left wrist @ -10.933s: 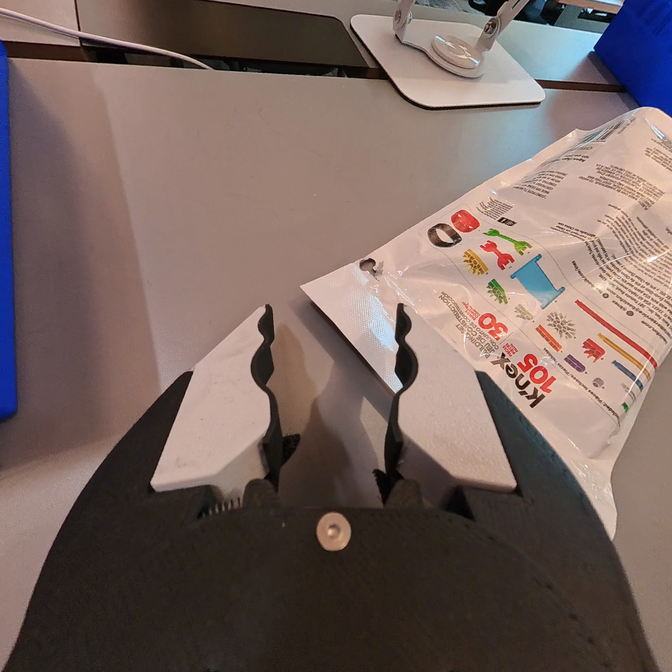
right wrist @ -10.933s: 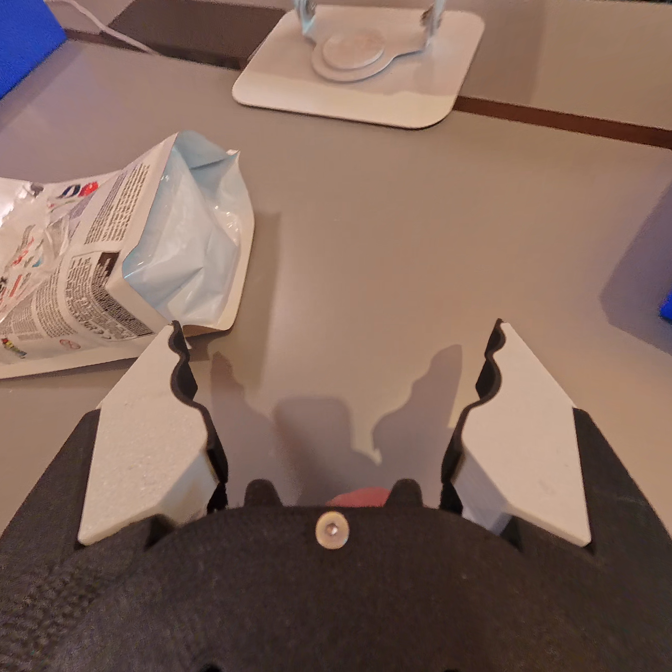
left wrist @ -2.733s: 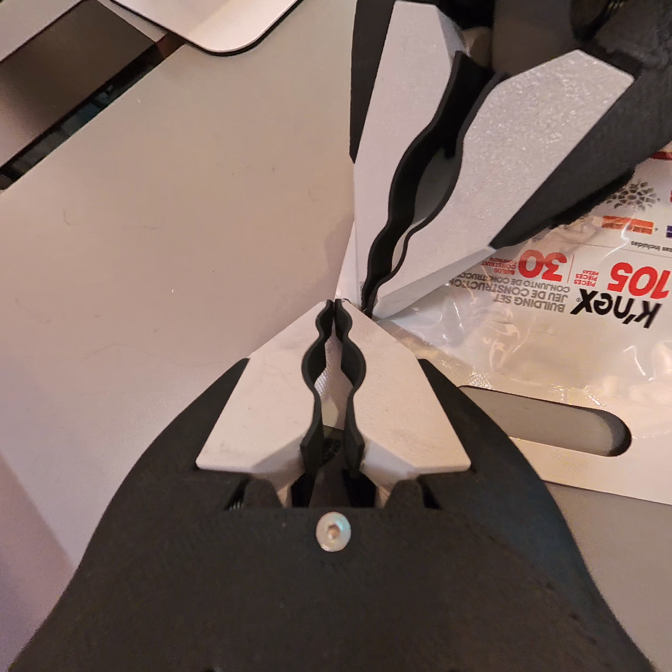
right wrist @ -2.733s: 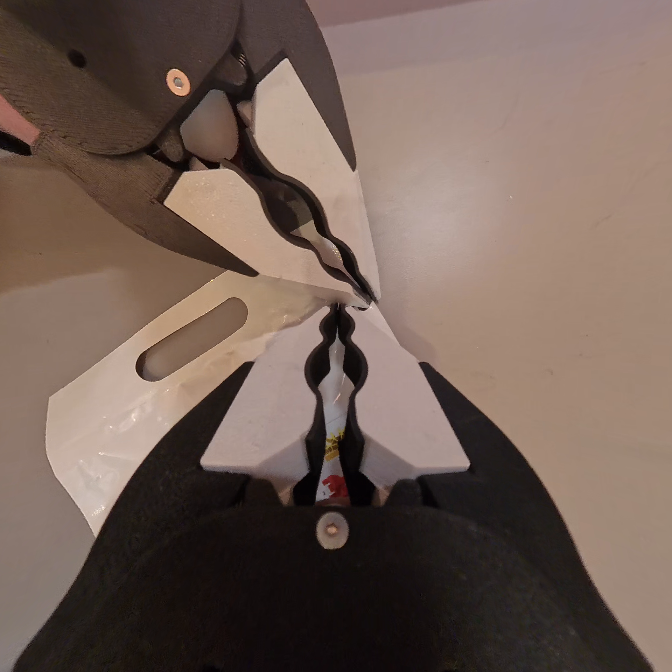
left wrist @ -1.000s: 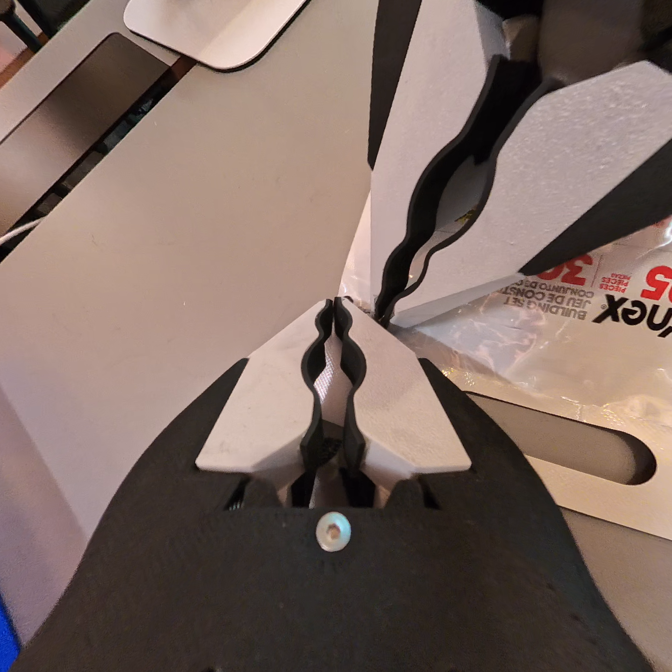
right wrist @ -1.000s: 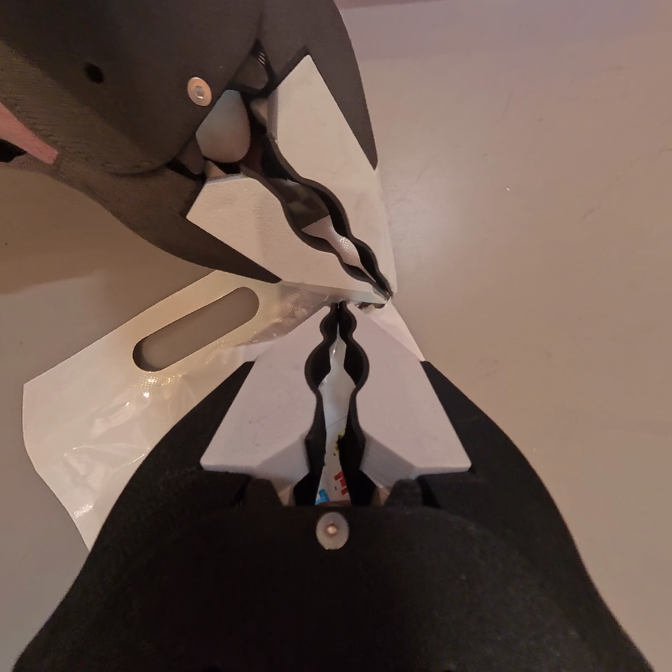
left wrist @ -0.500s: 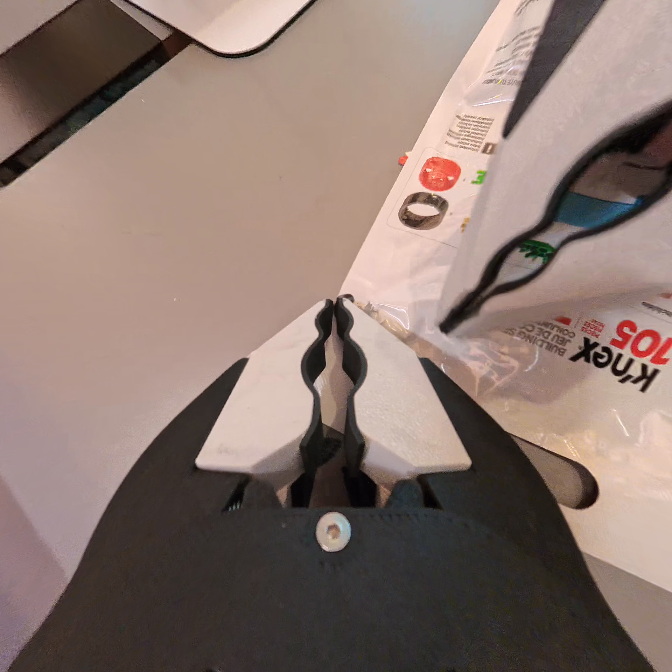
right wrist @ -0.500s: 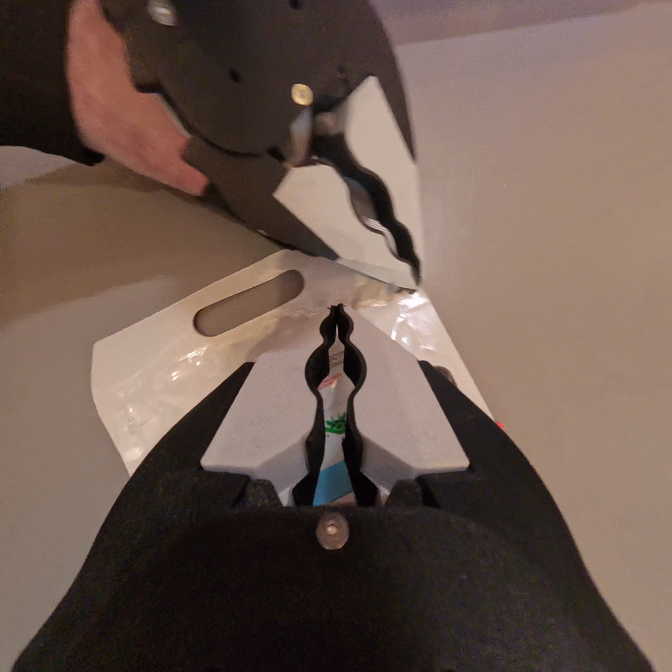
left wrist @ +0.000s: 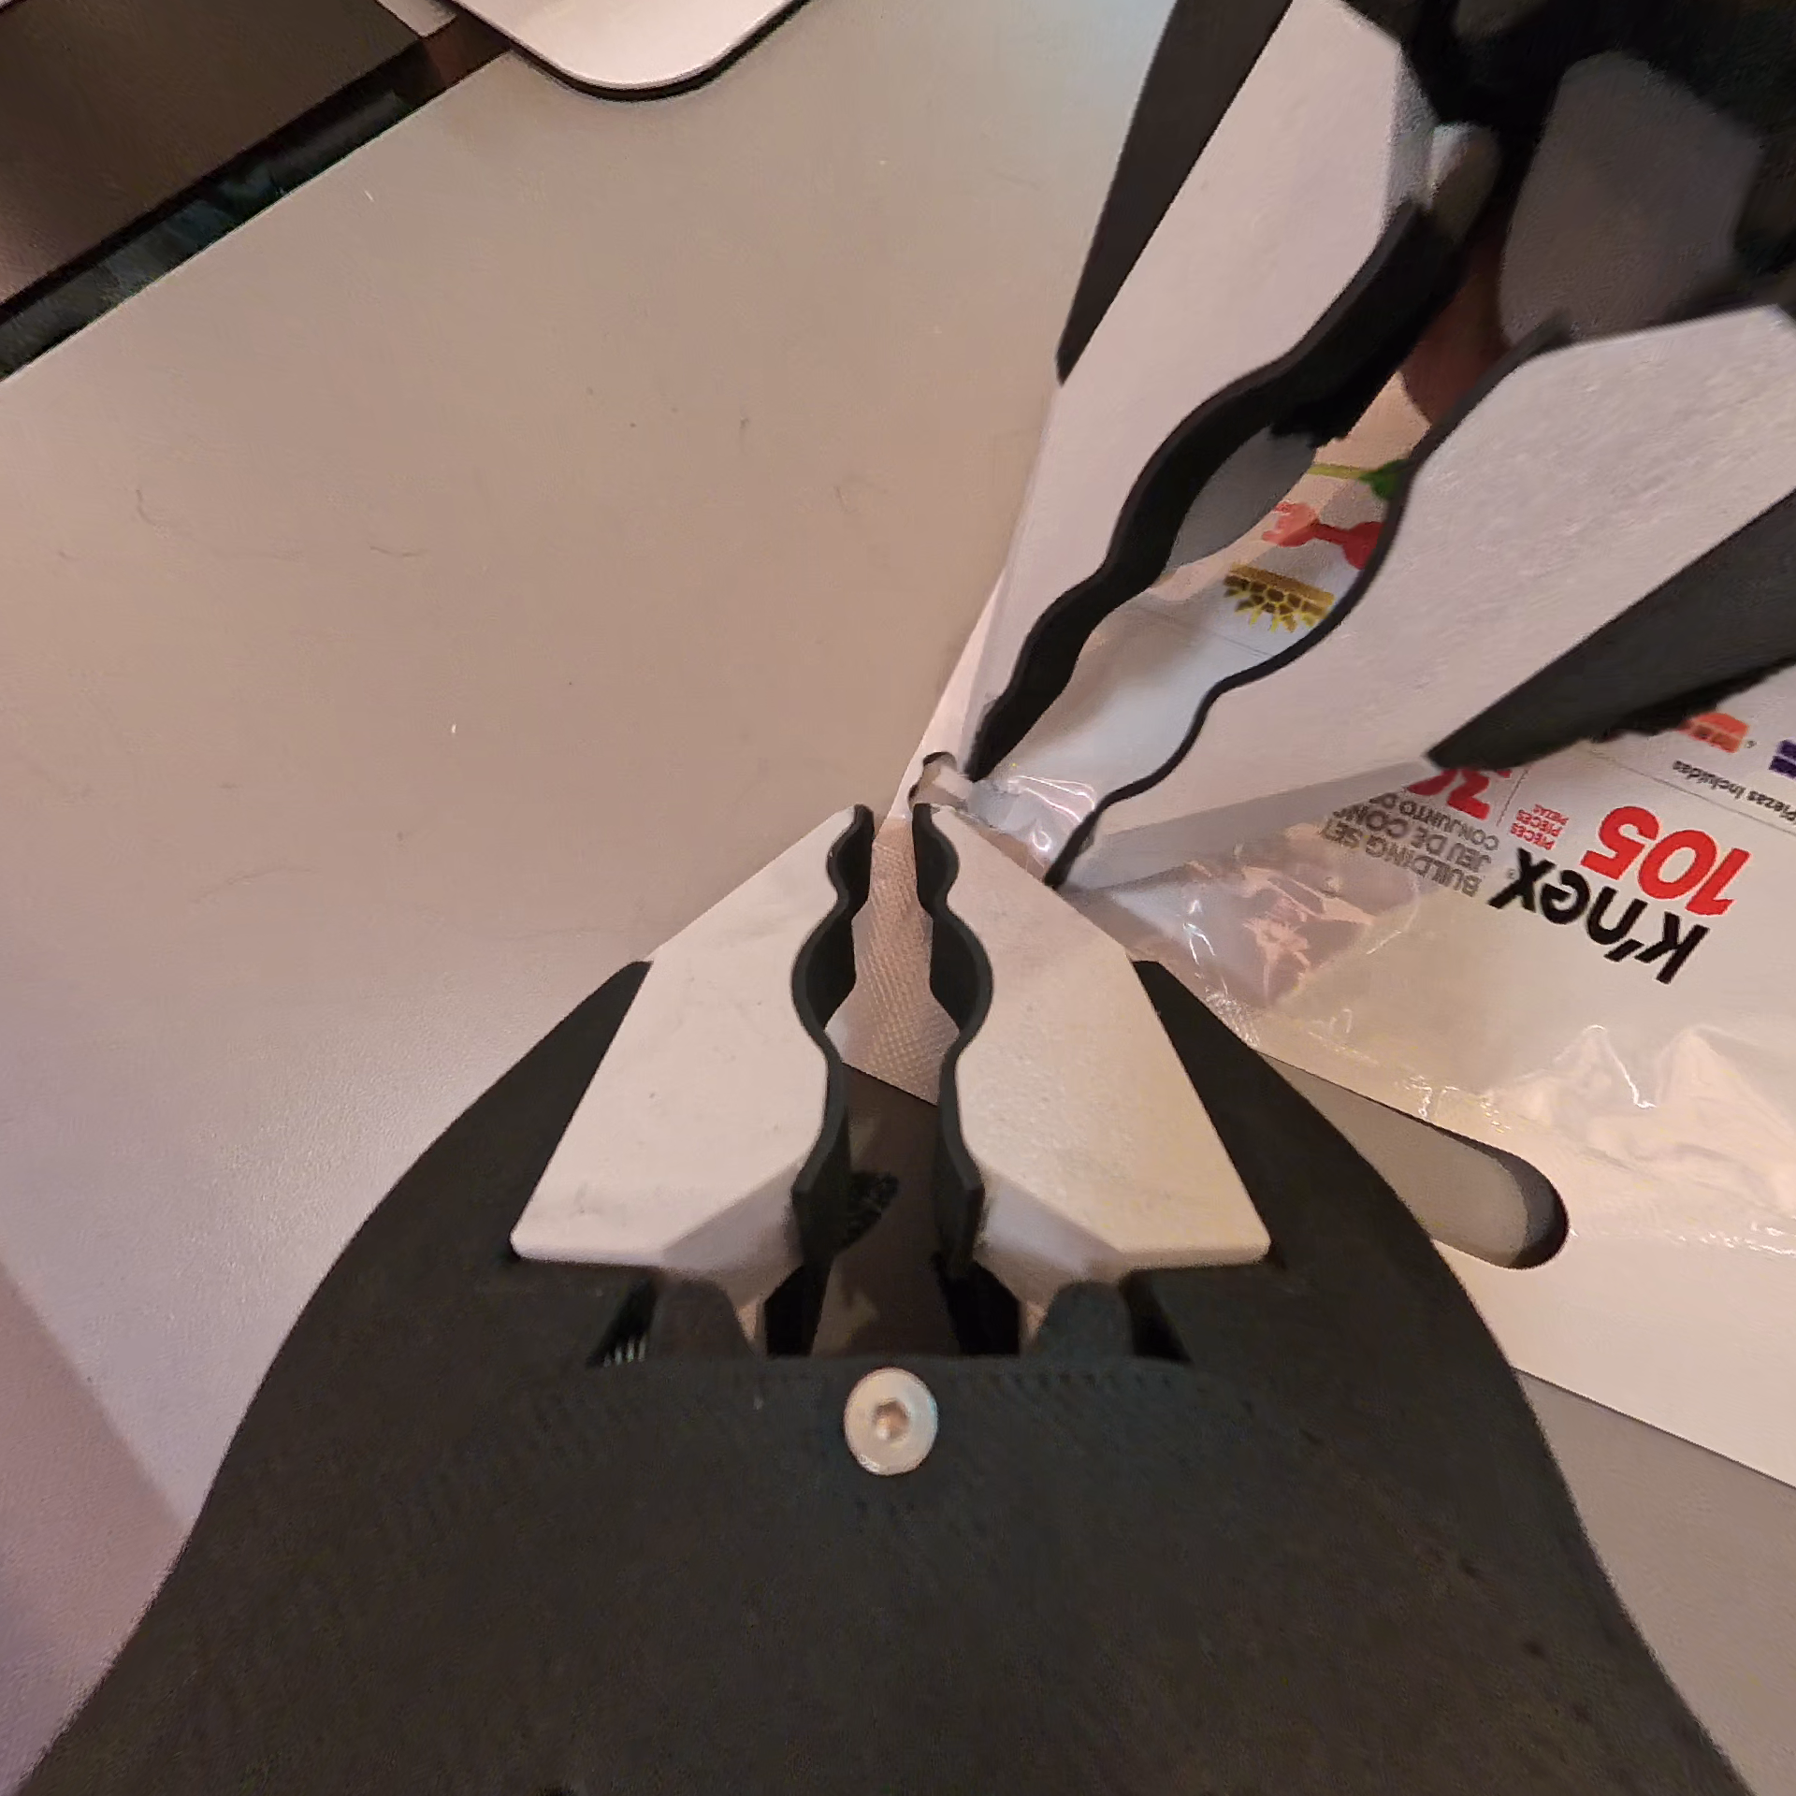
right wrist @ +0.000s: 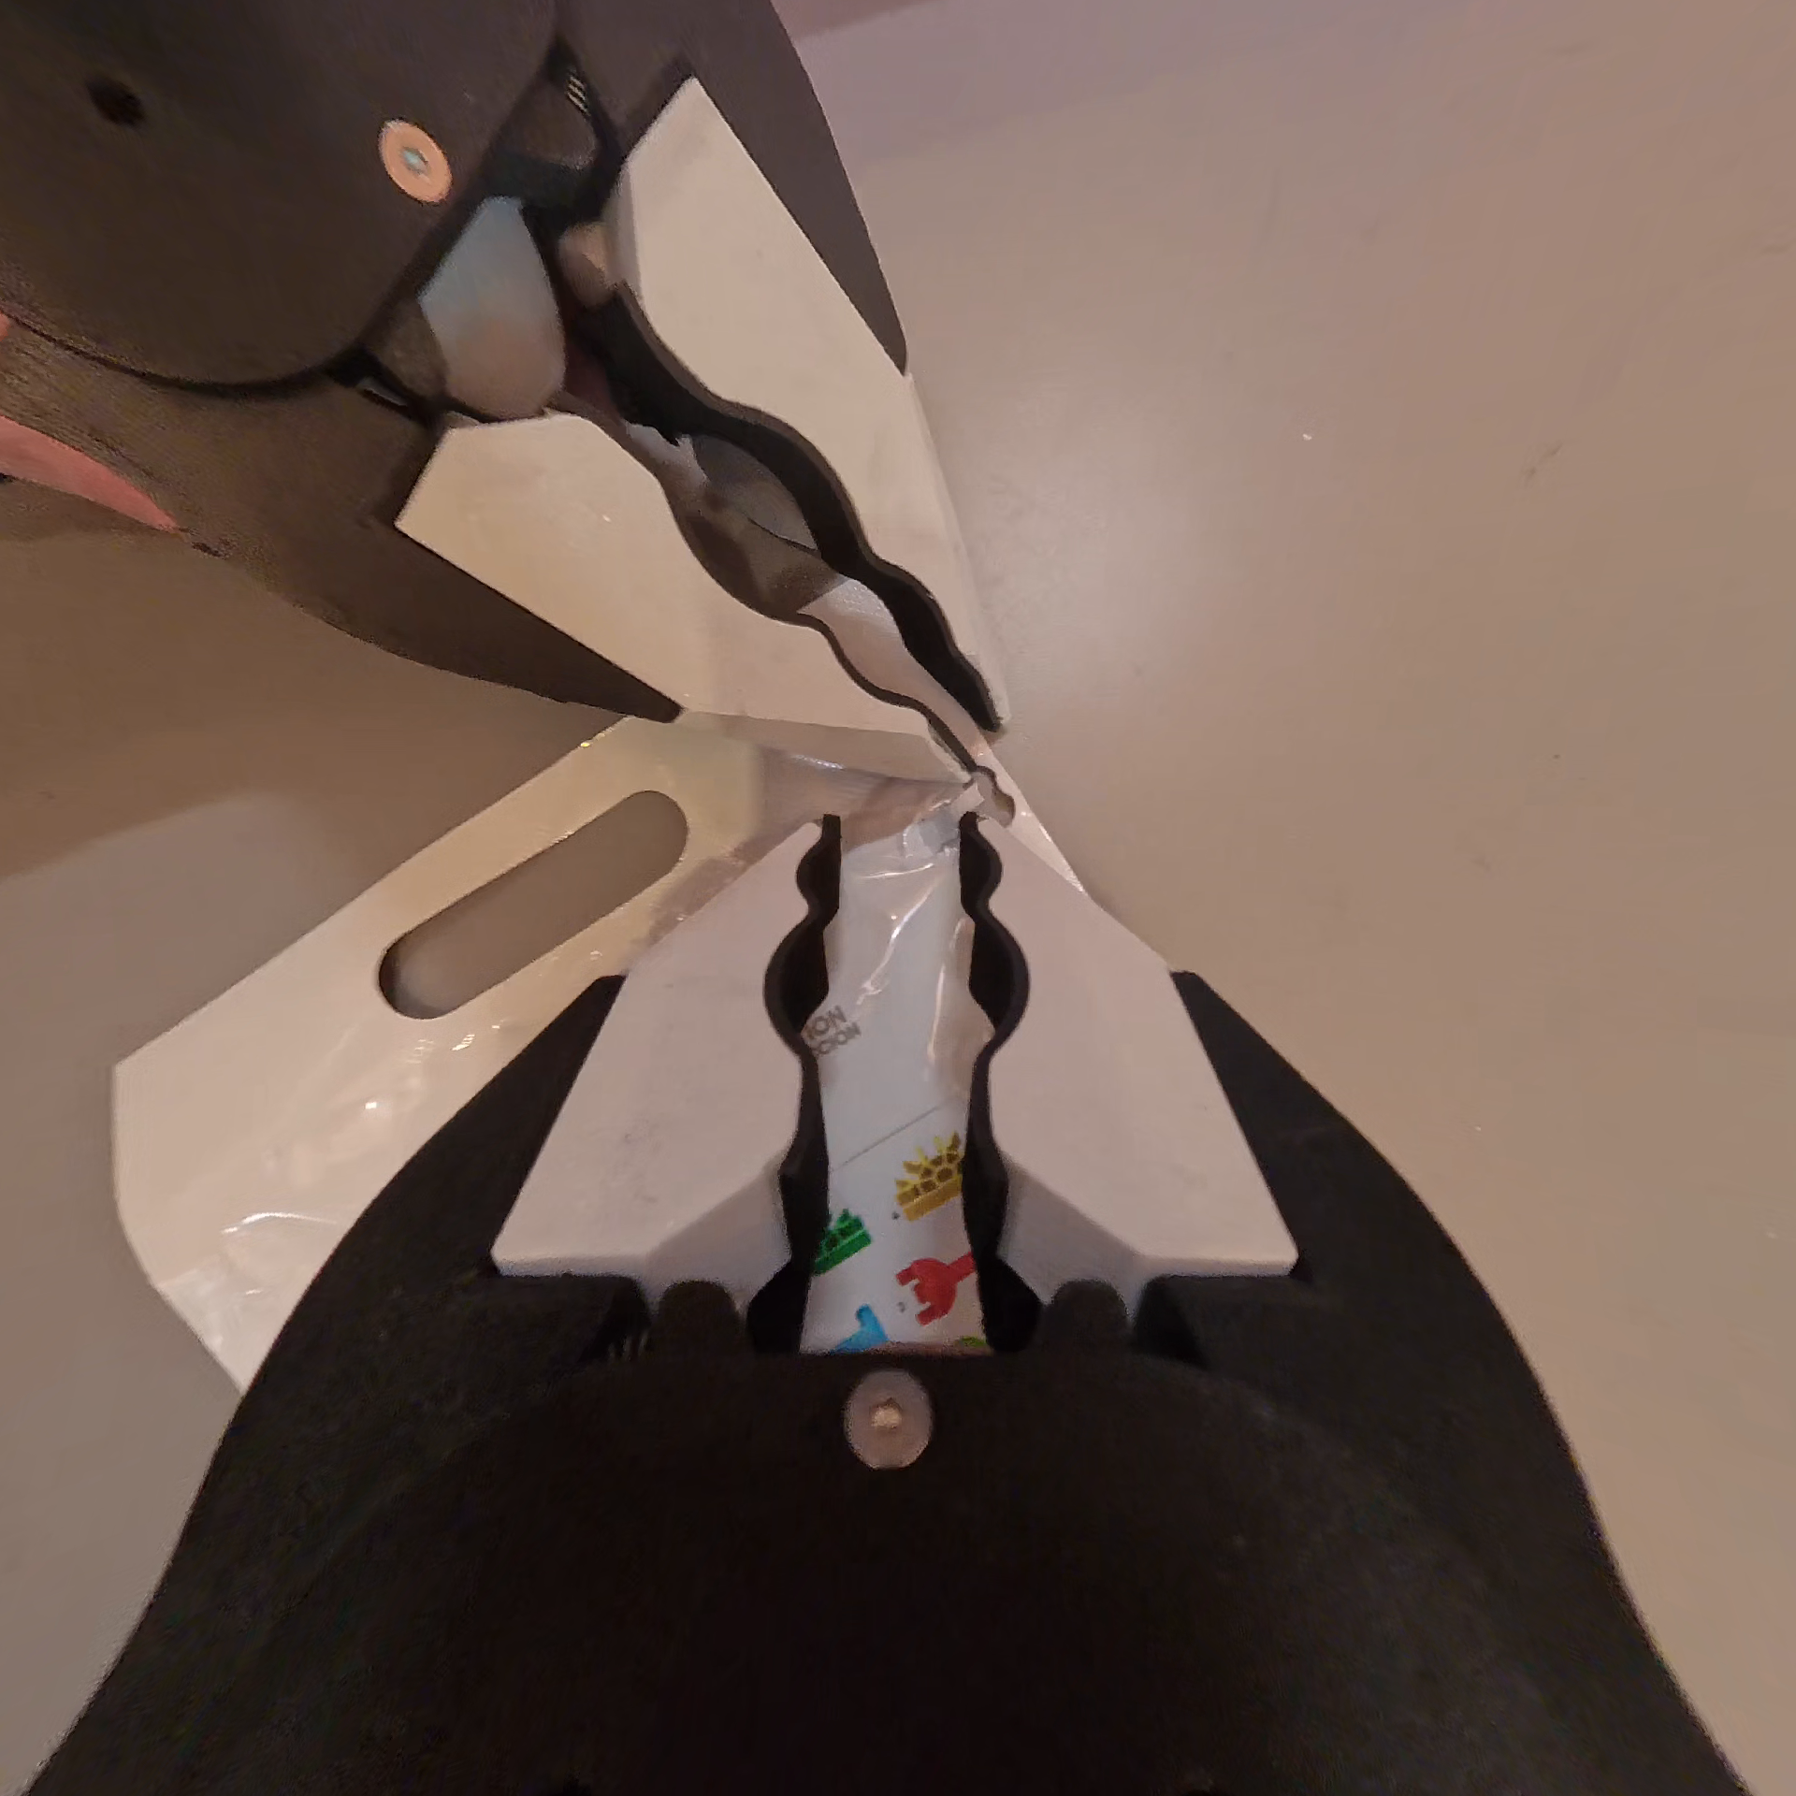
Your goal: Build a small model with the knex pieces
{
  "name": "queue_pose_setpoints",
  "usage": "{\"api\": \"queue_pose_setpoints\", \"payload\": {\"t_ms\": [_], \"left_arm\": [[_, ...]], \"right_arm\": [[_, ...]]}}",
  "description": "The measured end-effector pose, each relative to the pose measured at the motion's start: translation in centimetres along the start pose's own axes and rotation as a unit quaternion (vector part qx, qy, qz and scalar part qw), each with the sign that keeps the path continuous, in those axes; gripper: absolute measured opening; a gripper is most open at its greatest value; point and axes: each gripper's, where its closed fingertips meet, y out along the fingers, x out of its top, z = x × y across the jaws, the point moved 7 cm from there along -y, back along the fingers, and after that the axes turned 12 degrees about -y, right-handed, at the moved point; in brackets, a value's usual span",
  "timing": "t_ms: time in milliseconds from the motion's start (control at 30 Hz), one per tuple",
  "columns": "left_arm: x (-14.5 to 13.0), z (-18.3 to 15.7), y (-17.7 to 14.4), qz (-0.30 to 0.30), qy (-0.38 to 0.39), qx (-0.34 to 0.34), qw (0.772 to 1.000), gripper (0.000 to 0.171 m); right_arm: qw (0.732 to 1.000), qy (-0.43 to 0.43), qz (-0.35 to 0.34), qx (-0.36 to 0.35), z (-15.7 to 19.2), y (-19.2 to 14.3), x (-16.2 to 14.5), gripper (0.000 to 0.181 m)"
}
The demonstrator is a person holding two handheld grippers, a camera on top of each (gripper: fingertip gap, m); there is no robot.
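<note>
Grippers meet at one corner of the white printed plastic bag on the grey worktop: my left gripper and right gripper both slightly parted around its torn edge

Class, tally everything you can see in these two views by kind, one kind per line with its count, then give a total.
Tools: 2, left tool and right tool
Printed plastic bags: 1
Grey tables: 1
White flat bases: 1
Total: 5

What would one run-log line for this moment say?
left hand-held gripper: open, bag corner between fingers | right hand-held gripper: open over white plastic bag | grey table
</note>
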Motion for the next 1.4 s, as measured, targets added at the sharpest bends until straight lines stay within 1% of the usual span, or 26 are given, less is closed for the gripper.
{"api": "queue_pose_setpoints", "payload": {"t_ms": [133,300,400,433,467,667,933,1000,1067,1100,1200,1333,1400], "left_arm": [[0.0,0.0,0.1,-0.003,0.0,0.001,1.0,0.006],[0.0,-0.1,0.1,-0.005,0.003,0.003,1.0,0.006],[0.0,-0.2,0.2,-0.005,0.007,0.008,1.0,0.006],[0.0,-0.2,0.2,-0.006,0.01,0.011,1.0,0.005],[0.0,-0.3,0.2,-0.007,0.016,0.018,1.0,0.005],[-0.2,-1.0,0.5,-0.013,0.067,0.06,0.996,0.001],[-0.5,-1.8,0.7,-0.022,0.135,0.118,0.984,0.002],[-0.5,-1.8,0.8,-0.023,0.137,0.118,0.983,0.002],[-0.5,-1.8,0.8,-0.022,0.137,0.116,0.984,0.002],[-0.5,-1.8,0.8,-0.022,0.136,0.114,0.984,0.002],[-0.5,-1.9,0.8,-0.022,0.138,0.115,0.984,0.002],[-0.5,-1.9,0.9,-0.022,0.141,0.112,0.983,0.002],[-0.5,-1.9,0.9,-0.022,0.141,0.113,0.983,0.002]], "right_arm": [[1.0,-0.019,0.012,0.0,-0.5,0.4,0.0,0.014],[1.0,-0.015,0.003,0.013,-0.7,0.5,-0.1,0.015],[0.999,-0.027,0.002,0.022,-0.7,0.6,-0.1,0.009],[0.999,-0.021,-0.001,0.03,-0.8,0.5,-0.1,0.002],[0.999,-0.014,-0.005,0.042,-0.9,0.5,-0.2,0.0],[0.998,-0.039,-0.008,0.048,-0.3,0.4,-0.2,0.0],[0.996,-0.073,-0.002,0.042,0.6,0.0,-0.3,0.0],[0.995,-0.088,0.003,0.039,1.0,-0.2,-0.6,0.0],[0.993,-0.103,0.005,0.058,1.9,-0.1,-0.7,0.0],[0.993,-0.11,0.006,0.05,2.1,-0.2,-0.7,0.0],[0.993,-0.111,0.007,0.051,2.2,-0.5,-0.9,0.0],[0.988,-0.141,0.014,0.069,3.6,-0.8,-1.2,0.0],[0.988,-0.138,0.019,0.069,3.8,-1.1,-1.3,0.0]]}}
